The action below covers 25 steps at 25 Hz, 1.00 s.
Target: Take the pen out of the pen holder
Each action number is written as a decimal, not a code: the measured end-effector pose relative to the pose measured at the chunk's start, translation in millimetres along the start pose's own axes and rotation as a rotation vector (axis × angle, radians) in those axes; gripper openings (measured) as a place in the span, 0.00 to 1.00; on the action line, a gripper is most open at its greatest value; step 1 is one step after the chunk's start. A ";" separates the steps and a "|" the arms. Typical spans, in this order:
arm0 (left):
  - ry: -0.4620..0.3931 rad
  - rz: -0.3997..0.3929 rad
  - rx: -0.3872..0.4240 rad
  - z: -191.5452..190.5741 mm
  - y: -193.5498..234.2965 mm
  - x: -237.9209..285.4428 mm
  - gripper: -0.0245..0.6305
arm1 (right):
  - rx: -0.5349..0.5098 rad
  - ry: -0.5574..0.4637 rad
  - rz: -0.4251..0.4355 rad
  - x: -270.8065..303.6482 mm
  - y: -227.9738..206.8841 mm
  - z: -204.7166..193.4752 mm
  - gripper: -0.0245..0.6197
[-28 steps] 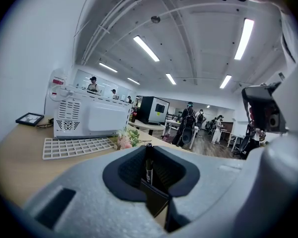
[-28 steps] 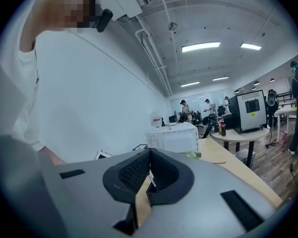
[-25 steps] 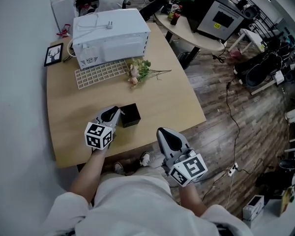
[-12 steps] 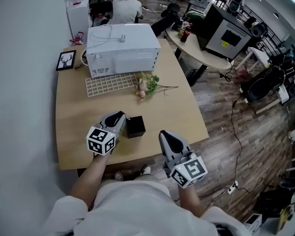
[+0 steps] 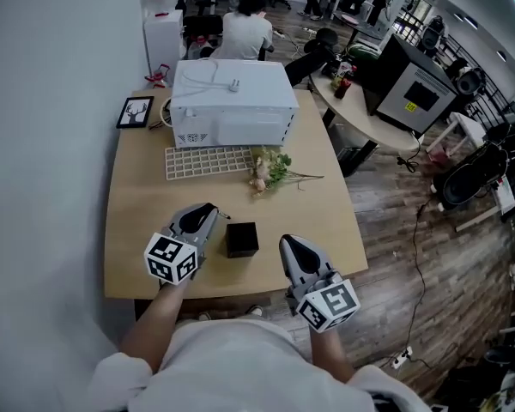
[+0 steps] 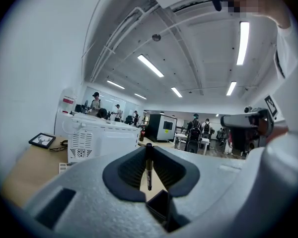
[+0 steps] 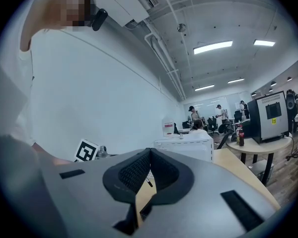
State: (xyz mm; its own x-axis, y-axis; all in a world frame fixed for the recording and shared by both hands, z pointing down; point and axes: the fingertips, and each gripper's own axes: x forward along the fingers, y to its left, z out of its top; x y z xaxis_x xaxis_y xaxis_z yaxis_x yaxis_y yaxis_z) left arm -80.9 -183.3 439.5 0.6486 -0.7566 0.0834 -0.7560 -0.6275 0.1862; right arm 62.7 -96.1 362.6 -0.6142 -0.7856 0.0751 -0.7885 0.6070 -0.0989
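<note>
A small black square pen holder (image 5: 241,239) stands near the front edge of the wooden table (image 5: 137,230). My left gripper (image 5: 208,210) is just left of it, pointing level and shut on a thin dark pen (image 6: 148,175). In the left gripper view the pen hangs upright between the pads, its tip above the holder (image 6: 160,207). My right gripper (image 5: 289,245) hovers off the table's front edge, right of the holder. Its jaws meet at the tips with nothing between them (image 7: 150,151). In the right gripper view the pen (image 7: 149,183) shows through the gap under those tips.
A white appliance (image 5: 232,101) sits at the back of the table, with a white grid tray (image 5: 208,160) and a bunch of flowers (image 5: 270,170) in front of it. A picture frame (image 5: 135,112) lies at the back left. A seated person (image 5: 247,28) and a round table (image 5: 369,114) lie beyond.
My left gripper has lifted beside the pen holder. My right gripper has shifted slightly. The head view has tilted, so the table sits lower in the picture.
</note>
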 end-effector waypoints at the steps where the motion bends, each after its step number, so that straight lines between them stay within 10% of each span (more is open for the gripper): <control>1: -0.008 0.006 0.001 4.4 0.6 -2.3 0.12 | -0.002 0.000 0.003 0.6 -2.2 1.1 0.04; 25: -0.303 0.323 0.138 148.0 52.2 -130.5 0.12 | -0.095 -0.055 -0.093 -12.3 -96.5 43.9 0.04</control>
State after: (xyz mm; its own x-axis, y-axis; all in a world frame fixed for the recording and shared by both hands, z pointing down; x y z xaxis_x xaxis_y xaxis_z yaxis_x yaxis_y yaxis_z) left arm -218.1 -144.5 293.5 0.3386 -0.9239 -0.1784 -0.9330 -0.3542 0.0637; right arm 147.8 -150.3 327.6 -0.5374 -0.8429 0.0252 -0.8432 0.5376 0.0010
